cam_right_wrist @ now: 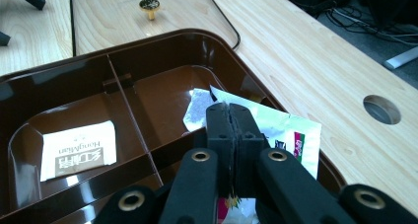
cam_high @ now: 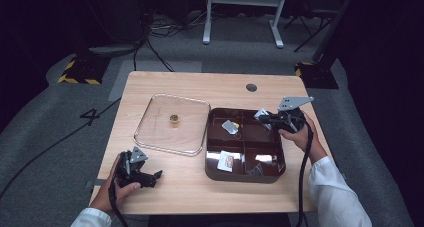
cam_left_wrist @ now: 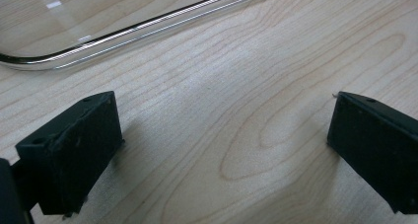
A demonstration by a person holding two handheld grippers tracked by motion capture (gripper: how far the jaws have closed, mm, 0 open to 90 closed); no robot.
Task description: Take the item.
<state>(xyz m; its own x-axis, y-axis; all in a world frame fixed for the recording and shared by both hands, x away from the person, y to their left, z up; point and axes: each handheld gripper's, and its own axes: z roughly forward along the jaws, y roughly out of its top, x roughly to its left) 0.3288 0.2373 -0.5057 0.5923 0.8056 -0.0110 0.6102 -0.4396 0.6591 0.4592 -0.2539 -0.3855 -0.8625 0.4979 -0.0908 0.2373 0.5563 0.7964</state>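
My right tongs are clenched on a green-and-white sachet over the far right corner of the brown compartment tray, which sits toward the right edge of the bench. I judge this the sorting step; next I must carry the sachet over the right compartment and release it. My left tongs rest released and empty near the front left corner, beside the clear lid.
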